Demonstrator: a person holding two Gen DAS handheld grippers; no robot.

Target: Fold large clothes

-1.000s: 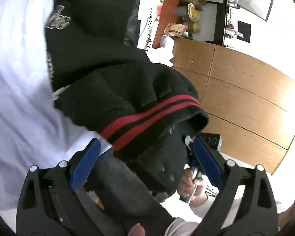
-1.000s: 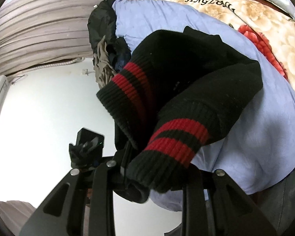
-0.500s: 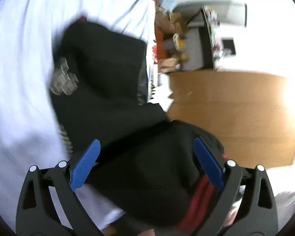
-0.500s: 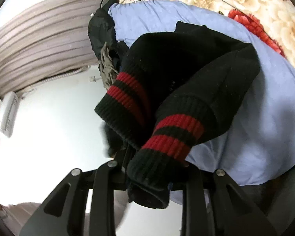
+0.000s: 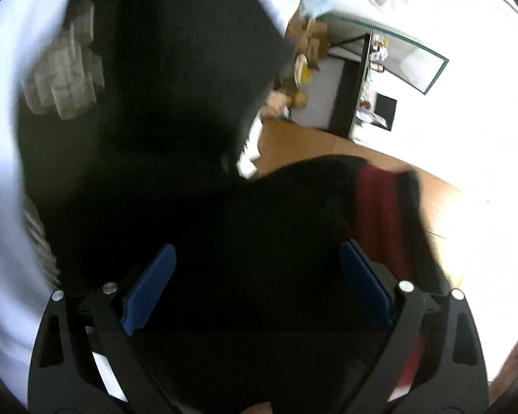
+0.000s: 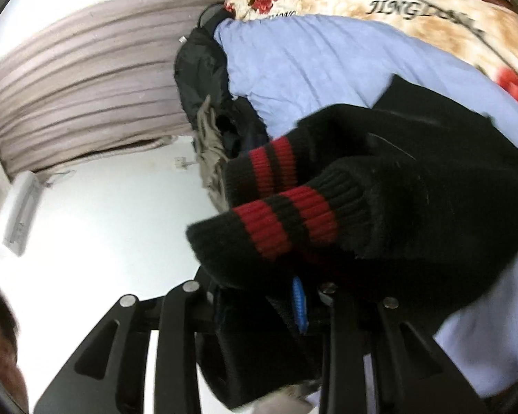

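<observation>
Black knit fills the left wrist view: the sweater point(image 5: 176, 158) lies directly ahead of the left hand-held gripper point(image 5: 257, 284) and spreads over the pale bed sheet point(image 5: 3, 138). The blue pads point(image 5: 150, 286) stand wide apart, so this hand-held gripper is open, with fabric lying between and beneath them but not pinched. A red-striped cuff point(image 5: 380, 207) sits just ahead of the right-side pad. The picture is blurred, so finer contact cannot be judged.

Right wrist view: the right hand-held gripper point(image 6: 302, 305) is clamped on a bundle of the sweater point(image 6: 431, 207), a blue pad edge showing against the cloth. Two cuffs point(image 6: 286, 224) with red bands project ahead and to the left of it; the sleeves run back to the right across the bed sheet point(image 6: 310, 69), beside a floral blanket point(image 6: 414, 17).

Judgement: the next fold depends on the sleeve axis, which extends forward-left from the right hand-held gripper, the nearer one.

Compared with one second ago, the cuffs have swung from hanging downward to pointing left, and the left view has closed in on the sweater body.
</observation>
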